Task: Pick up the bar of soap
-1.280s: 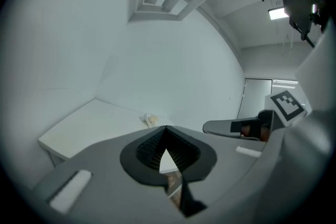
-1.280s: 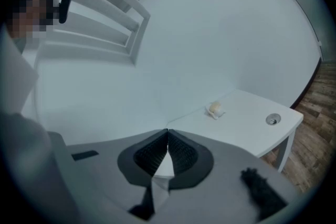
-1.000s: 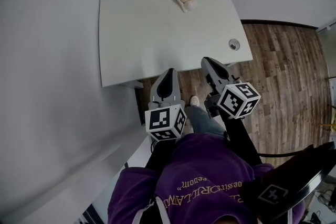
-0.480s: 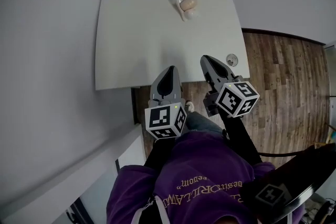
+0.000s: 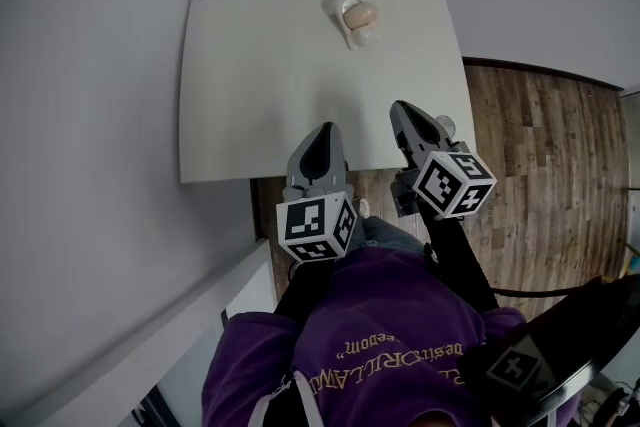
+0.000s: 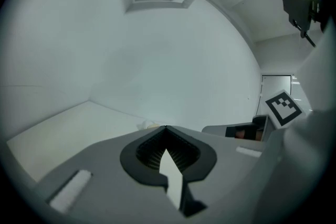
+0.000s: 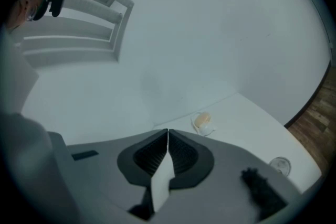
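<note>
Nothing done yet. The bar of soap [image 5: 360, 12] sits in its dish [image 5: 352, 33] at the table's [image 5: 260, 75] far side, well apart from the left gripper [image 5: 322, 129] and right gripper [image 5: 399, 106] — both jaws pinched together, empty. Reach and grasp remain.

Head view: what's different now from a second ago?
The person has moved closer to the white table, so the left tool and right tool now reach further over its near edge, the right one beside a small round object. Nothing was taken hold of or let go. Unchanged: both tools shut and empty, the bar of soap in its dish at the far side.
</note>
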Motion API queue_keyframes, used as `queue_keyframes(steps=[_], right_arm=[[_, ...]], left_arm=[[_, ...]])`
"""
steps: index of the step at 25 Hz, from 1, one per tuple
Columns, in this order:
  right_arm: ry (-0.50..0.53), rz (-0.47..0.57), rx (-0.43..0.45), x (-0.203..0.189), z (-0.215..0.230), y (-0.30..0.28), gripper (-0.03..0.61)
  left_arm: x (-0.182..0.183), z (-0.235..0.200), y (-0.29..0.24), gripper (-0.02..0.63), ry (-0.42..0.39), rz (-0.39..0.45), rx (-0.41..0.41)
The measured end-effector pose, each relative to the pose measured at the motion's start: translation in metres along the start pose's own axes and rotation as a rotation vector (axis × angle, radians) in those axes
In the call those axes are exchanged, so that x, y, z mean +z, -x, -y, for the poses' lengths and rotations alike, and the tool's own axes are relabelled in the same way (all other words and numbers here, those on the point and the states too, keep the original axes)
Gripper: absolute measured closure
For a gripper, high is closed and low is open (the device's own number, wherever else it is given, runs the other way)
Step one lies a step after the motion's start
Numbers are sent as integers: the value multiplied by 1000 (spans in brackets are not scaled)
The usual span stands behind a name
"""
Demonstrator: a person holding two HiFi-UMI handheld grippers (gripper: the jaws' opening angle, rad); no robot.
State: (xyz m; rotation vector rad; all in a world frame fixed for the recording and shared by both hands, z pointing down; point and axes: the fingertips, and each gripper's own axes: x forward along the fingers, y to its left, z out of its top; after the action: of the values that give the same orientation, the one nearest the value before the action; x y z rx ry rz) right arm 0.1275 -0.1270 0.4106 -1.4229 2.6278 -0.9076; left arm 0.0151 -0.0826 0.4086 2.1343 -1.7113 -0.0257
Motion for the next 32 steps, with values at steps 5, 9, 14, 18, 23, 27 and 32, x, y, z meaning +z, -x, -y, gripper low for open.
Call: queue_keyframes(steps=[5, 9, 14, 18, 23, 27, 32], right_arm=[[-13, 1, -19, 14, 13, -30, 568], [-1, -6, -27, 29, 21, -63, 568], [26, -30, -60, 45, 39, -104, 568], [58, -52, -91, 54, 57, -137, 568], [119, -98, -120, 59, 87, -174, 566], [185, -223, -61, 59, 110, -201, 484], [275, -398, 22, 48, 134, -229, 445]], left_arm=[[13, -11, -34, 609, 4, -5, -24], [30, -24, -68, 609, 3, 2, -47], [43, -43, -107, 609, 16, -8, -52], [49, -62, -130, 609, 28, -15, -53], [45, -90, -142, 609, 43, -33, -36], [39, -95, -149, 609, 67, -51, -4], [36, -91, -154, 609, 66, -67, 30]])
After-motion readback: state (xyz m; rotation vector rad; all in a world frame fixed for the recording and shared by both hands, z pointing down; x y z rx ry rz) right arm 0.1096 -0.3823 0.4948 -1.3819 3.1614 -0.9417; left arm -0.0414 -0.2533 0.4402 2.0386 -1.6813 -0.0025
